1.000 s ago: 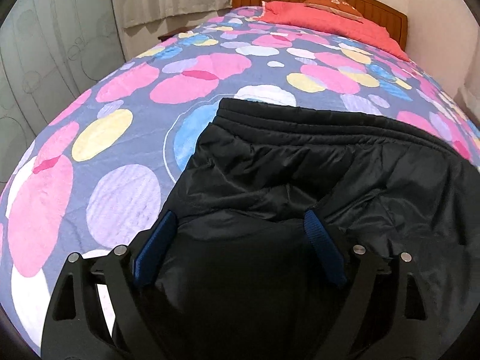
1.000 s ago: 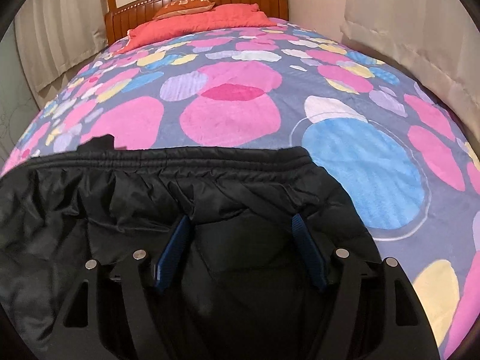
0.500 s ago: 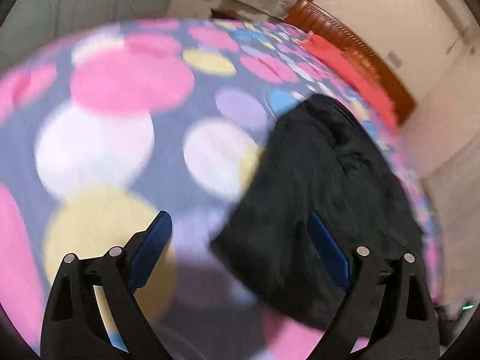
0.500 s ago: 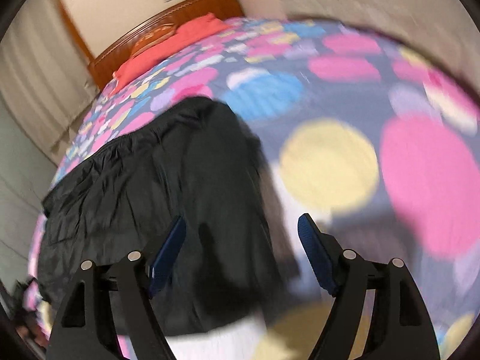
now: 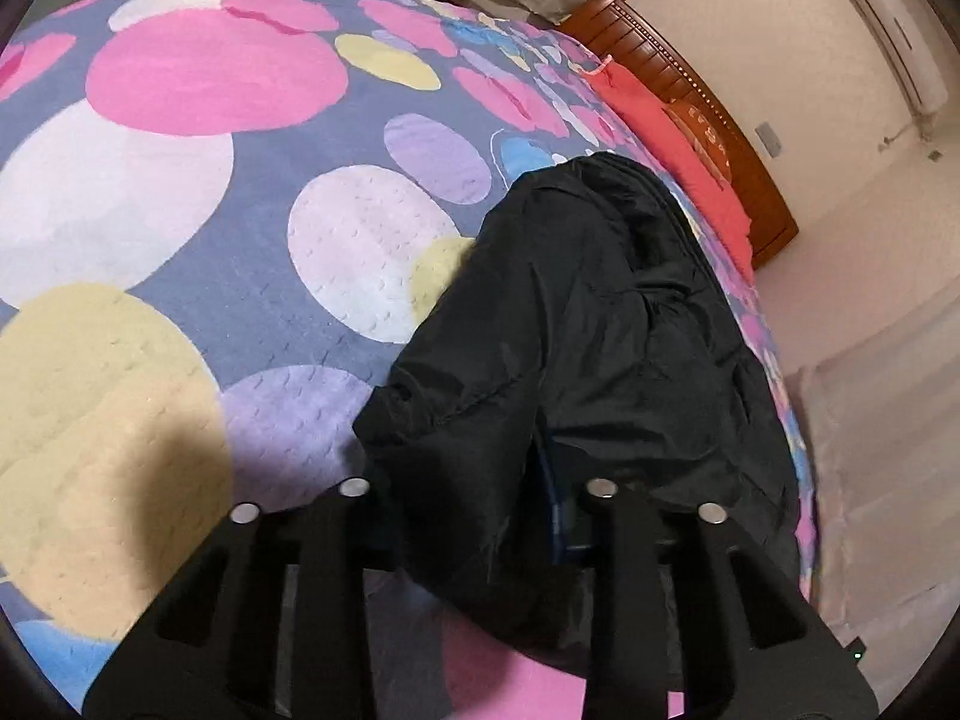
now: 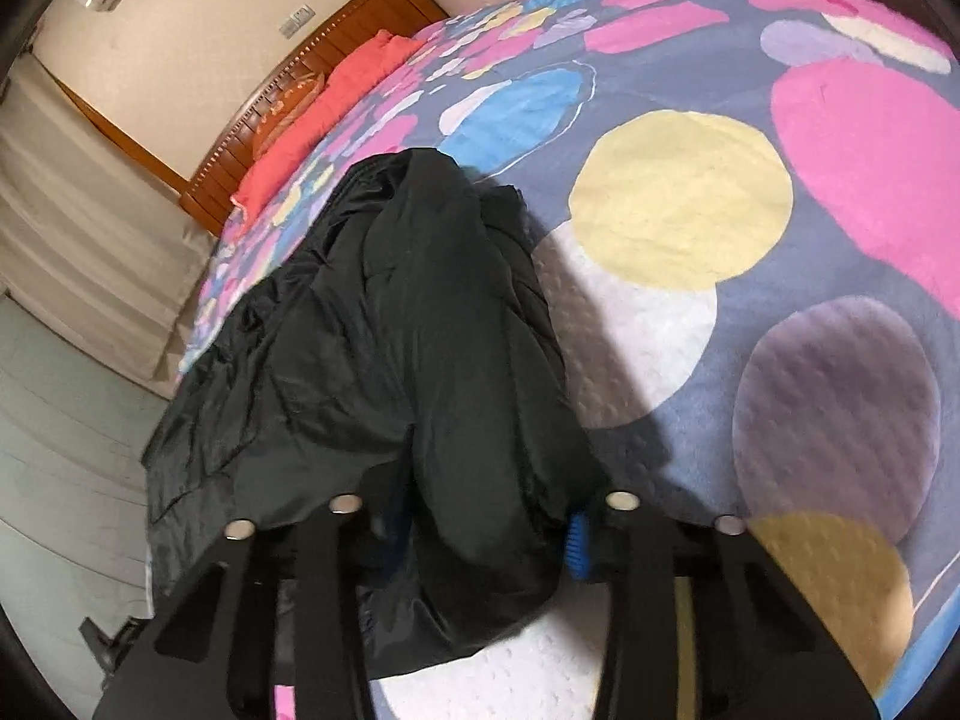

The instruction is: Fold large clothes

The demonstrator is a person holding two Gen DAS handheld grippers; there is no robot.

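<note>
A black padded garment lies on the bed, bunched lengthwise toward the headboard. In the left wrist view my left gripper has its jaws closing on the garment's near left edge, and a thick fold of fabric fills the gap between the pads. In the right wrist view the same garment runs away from my right gripper, whose jaws are closing on the near right edge. A fat roll of cloth is pinched between its blue pads.
The bedspread with big coloured circles covers the mattress. A wooden headboard and a red pillow stand at the far end. The bed's side edge drops off beyond the garment. Curtains hang by the wall.
Both grippers swung outward and rolled, from over the garment's middle to its two side edges. Their jaws went from wide apart to pinched on bunched fabric.
</note>
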